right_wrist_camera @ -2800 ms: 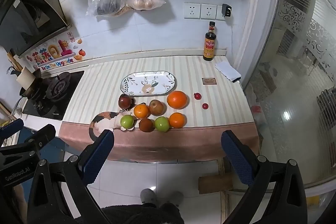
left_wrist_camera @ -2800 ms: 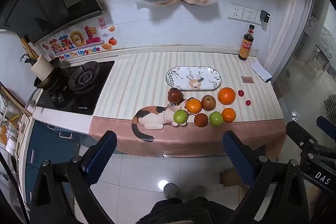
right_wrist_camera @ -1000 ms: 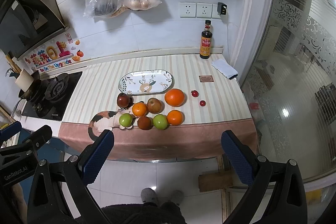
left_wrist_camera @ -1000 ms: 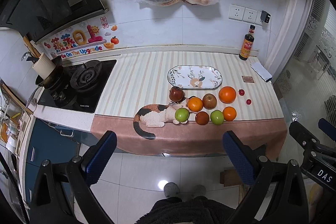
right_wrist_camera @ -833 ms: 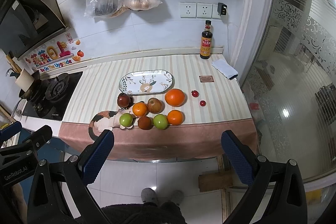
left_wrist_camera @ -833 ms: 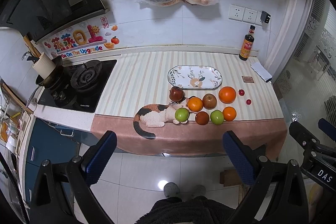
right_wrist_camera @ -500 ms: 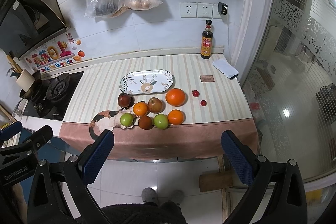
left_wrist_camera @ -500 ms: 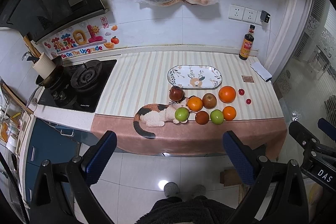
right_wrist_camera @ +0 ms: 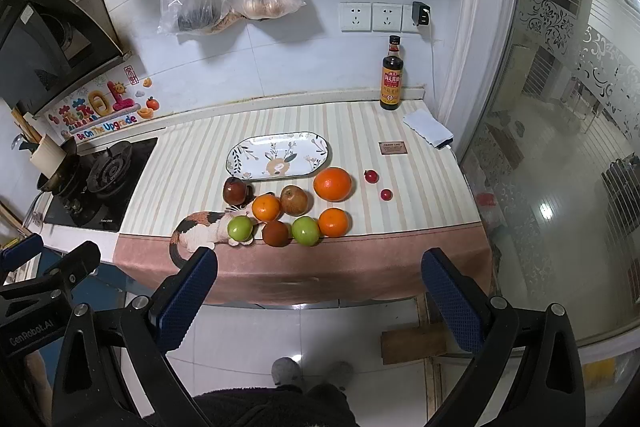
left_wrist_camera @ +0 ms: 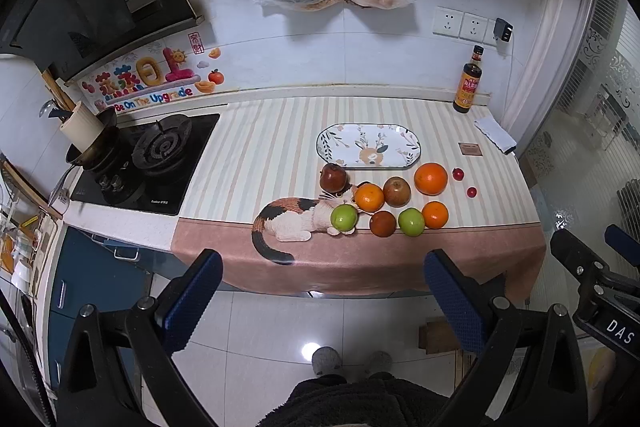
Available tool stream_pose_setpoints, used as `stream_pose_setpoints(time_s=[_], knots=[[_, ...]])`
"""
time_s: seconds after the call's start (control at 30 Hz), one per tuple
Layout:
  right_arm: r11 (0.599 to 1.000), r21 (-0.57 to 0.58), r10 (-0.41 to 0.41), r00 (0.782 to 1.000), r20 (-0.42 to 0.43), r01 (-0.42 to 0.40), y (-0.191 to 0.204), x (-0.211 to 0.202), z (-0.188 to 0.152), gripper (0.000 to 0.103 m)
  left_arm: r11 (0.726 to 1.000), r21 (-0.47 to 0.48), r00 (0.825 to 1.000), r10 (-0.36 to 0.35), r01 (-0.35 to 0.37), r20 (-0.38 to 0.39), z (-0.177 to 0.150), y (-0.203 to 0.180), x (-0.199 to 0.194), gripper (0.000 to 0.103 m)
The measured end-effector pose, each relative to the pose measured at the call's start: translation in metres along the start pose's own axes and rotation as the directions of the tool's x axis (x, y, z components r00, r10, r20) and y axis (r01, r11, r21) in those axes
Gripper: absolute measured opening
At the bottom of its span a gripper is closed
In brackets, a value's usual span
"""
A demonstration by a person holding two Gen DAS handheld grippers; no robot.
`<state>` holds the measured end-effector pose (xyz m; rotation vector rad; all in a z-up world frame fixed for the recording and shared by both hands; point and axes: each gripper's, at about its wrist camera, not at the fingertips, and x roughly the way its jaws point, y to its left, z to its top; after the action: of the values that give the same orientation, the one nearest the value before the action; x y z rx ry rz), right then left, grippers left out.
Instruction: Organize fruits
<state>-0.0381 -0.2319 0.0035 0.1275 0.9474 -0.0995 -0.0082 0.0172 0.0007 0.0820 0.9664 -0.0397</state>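
Both sets of jaws stand wide apart w/ nothing between them: left gripper (left_wrist_camera: 322, 291) and right gripper (right_wrist_camera: 320, 287) hang over the floor in front of the counter (left_wrist_camera: 360, 267), well short of any fruit. What's changed vs. the last few secs: basically nothing. The views wobble a hair, the fruit layout is the same, no piece has been touched, so the task reads as not started, approx. zero progress. Moving outward, the front row near the counter edge: green apple (left_wrist_camera: 344, 218) on the printed cat's paws, dark red-brown fruit (left_wrist_camera: 383, 223), second green apple (left_wrist_camera: 411, 222), small orange (left_wrist_camera: 435, 214). Row behind: dark red apple (left_wrist_camera: 333, 177), orange (left_wrist_camera: 369, 197), brownish apple (left_wrist_camera: 397, 191), big orange (left_wrist_camera: 430, 179), then two tiny red fruits (left_wrist_camera: 458, 174) off to the right, apart from the rest. Behind all that, the oval patterned plate (left_wrist_camera: 328, 147) lies bare, prob. the destination, though that's a guess. Next move likely: bring one gripper fwd and down to a front-row piece; the right one sits closer to the small orange side. Round fruit near the edge may roll off if nudged, so close on the widest part & lift straight up.
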Motion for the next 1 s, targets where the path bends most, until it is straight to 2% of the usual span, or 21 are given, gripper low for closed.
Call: stream_pose_setpoints(time_s=[0.23, 0.3, 0.47, 0.57, 0.63, 0.77, 0.83, 1.0], knots=[[1.0, 0.001, 0.001, 1.0, -0.001, -0.001, -0.001, 0.001, 0.001, 0.103, 1.0, 0.002, 1.0, 0.001, -0.001, 0.003, -0.003, -0.002, -0.002, 0.103], [1.0, 0.003, 0.002, 1.0, -0.001, -0.002, -0.001, 0.0, 0.0, 0.103, 1.0, 0.005, 1.0, 0.003, -0.003, 0.003, 0.001, -0.02, -0.005, 0.103], [1.0, 0.005, 0.008, 1.0, -0.002, -0.008, -0.002, 0.002, 0.0, 0.103, 1.0, 0.003, 1.0, 0.003, -0.003, 0.002, 0.001, -0.022, -0.004, 0.103], [0.999, 0.033, 0.038, 0.999, -0.003, -0.038, -0.008, 0.008, 0.003, 0.103, 1.0, -0.012, 1.0, 0.01, -0.009, 0.013, 0.006, -0.026, 0.002, 0.103], [0.994, 0.07, 0.084, 0.996, 0.004, -0.084, -0.016, 0.018, 0.006, 0.103, 0.999, -0.032, 0.998, 0.045, -0.044, 0.044, 0.014, -0.026, 0.013, 0.103], [0.986, 0.116, 0.128, 0.991, -0.026, -0.124, -0.034, 0.064, 0.01, 0.103, 0.986, -0.044, 0.985, 0.163, -0.161, 0.06, 0.023, -0.024, 0.049, 0.103], [0.981, 0.133, 0.153, 0.986, -0.063, -0.144, -0.038, 0.096, 0.012, 0.103, 0.978, -0.039, 0.978, 0.208, -0.207, 0.019, 0.027, -0.018, 0.076, 0.103], [0.965, 0.2, 0.205, 0.963, -0.174, -0.17, -0.049, 0.185, 0.016, 0.103, 0.969, -0.012, 0.96, 0.241, -0.245, -0.141, 0.037, 0.0, 0.152, 0.103]])
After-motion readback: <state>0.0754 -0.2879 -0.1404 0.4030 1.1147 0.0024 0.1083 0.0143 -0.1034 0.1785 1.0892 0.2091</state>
